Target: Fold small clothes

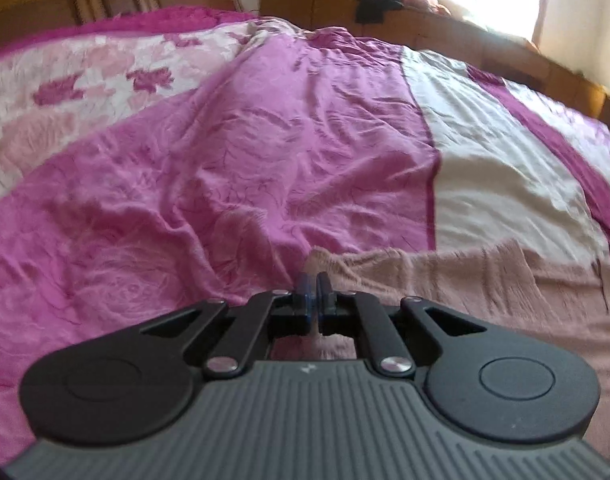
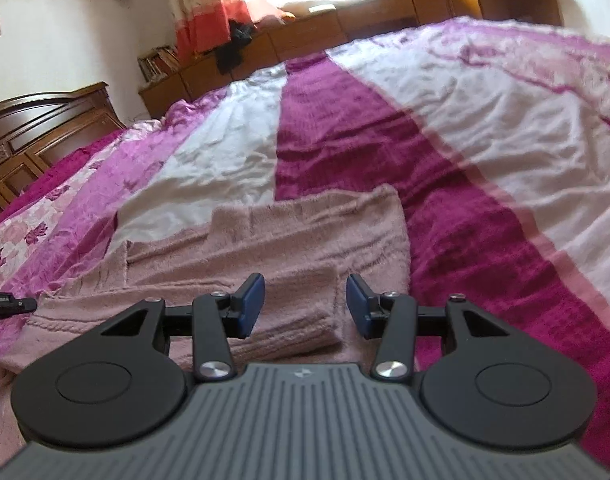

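While the pink knit garment (image 2: 265,248) lies spread on the bedspread (image 2: 485,128), the left gripper (image 1: 313,288) sits at its left edge, blue pads (image 1: 303,292) pressed together on a pinch of the knit. Right of that, the garment shows a folded flap across its middle. Further right, the right gripper (image 2: 305,304) hovers low over the garment's near part, jaws wide apart, holding nothing. Behind the bedspread stands a wooden headboard (image 2: 45,120).
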